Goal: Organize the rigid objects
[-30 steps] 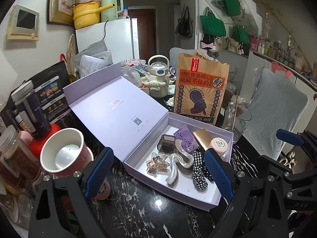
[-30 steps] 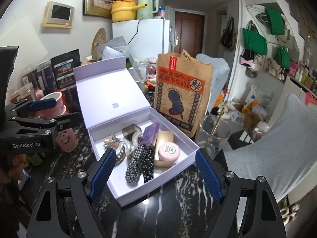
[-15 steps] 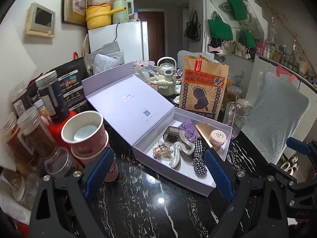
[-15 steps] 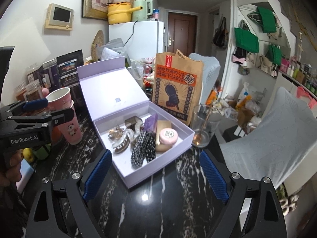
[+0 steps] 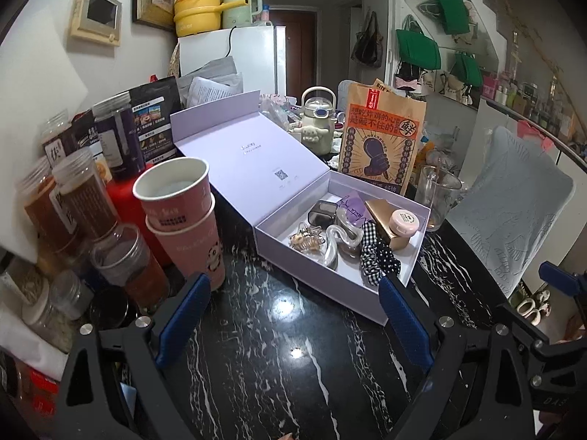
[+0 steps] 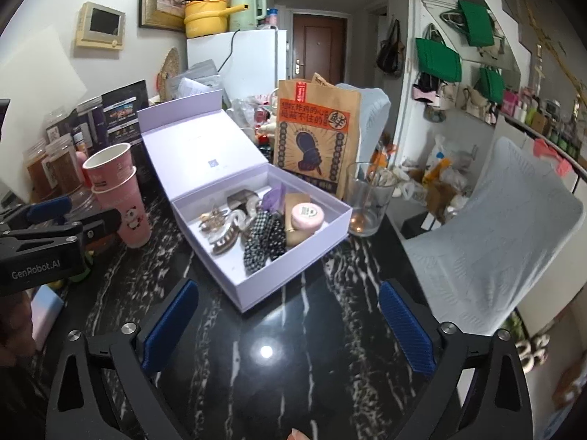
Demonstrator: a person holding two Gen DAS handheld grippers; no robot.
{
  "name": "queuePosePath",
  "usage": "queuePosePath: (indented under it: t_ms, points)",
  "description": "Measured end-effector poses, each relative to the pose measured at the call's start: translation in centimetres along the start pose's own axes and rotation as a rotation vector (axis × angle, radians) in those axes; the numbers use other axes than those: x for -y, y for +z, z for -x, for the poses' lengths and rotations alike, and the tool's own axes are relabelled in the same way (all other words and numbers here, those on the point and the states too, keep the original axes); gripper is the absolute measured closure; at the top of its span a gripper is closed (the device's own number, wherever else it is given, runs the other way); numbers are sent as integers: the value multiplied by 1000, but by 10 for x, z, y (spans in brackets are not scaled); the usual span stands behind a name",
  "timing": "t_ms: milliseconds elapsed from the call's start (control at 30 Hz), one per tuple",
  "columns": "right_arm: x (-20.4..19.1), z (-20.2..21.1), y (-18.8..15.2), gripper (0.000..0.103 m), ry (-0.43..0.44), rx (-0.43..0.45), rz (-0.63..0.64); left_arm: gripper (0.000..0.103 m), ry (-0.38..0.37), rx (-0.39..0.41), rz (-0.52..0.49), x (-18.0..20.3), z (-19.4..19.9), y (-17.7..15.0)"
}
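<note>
Hovering low over the black marble tabletop (image 5: pixel 256 366), left claw (image 5: pixel 293 315) is released, blue pads spread wide, nothing between them. Right claw (image 6: pixel 290 326) same: released, empty, pads wide apart, over the tabletop (image 6: pixel 312 330) on the near side of the box.

Versus 1.0 s ago: both claws pulled back from the lavender box (image 5: pixel 330 286); box looks smaller and farther in both views, more bare tabletop now in front of it. Contents look unchanged. Left view now takes in more jars on the left side.

Box (image 6: pixel 293 275) sits mid-tabletop, lid hinged open and leaning back to the left. Inside, counted:
- 1 gold hair clip (image 5: pixel 306 240)
- 1 clear wavy claw clip (image 5: pixel 339 242)
- 1 black-and-white checked scrunchie (image 5: pixel 378 256)
- 1 pink round tin (image 5: pixel 403 222) resting on 1 gold case (image 5: pixel 381 211)
- 1 purple packet (image 5: pixel 352 203)
- 1 dark smoky clip (image 5: pixel 323 214)

Around it: 2 stacked pink paper cups (image 5: pixel 183 216) just left of the box, 1 glass tumbler (image 5: pixel 438 196) near its right corner, 1 brown paper bag (image 5: pixel 381 139) standing behind it, 1 cream kettle (image 5: pixel 317 124) farther back. Several jars (image 5: pixel 77 198) crowd the left edge; exact count unclear.

Left claw's body (image 6: pixel 44 242) shows at the left edge of the right view.
</note>
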State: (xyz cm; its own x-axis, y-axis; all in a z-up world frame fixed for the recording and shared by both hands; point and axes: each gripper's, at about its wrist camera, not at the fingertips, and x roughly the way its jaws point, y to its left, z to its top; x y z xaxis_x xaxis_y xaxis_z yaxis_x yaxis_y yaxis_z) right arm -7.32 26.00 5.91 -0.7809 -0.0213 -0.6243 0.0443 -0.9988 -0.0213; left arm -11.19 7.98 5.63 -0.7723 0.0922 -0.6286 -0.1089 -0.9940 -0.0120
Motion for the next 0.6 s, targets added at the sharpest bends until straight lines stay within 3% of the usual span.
queuePosePath:
  t_ms: [200,600]
  points:
    - [-4,-3,-12,2,14,-34,-8,9,28,-15,2,-2,4,-11]
    - [5,-6,-19,2,3,-60,-45,9,-17,-57,20,-2,2,-25]
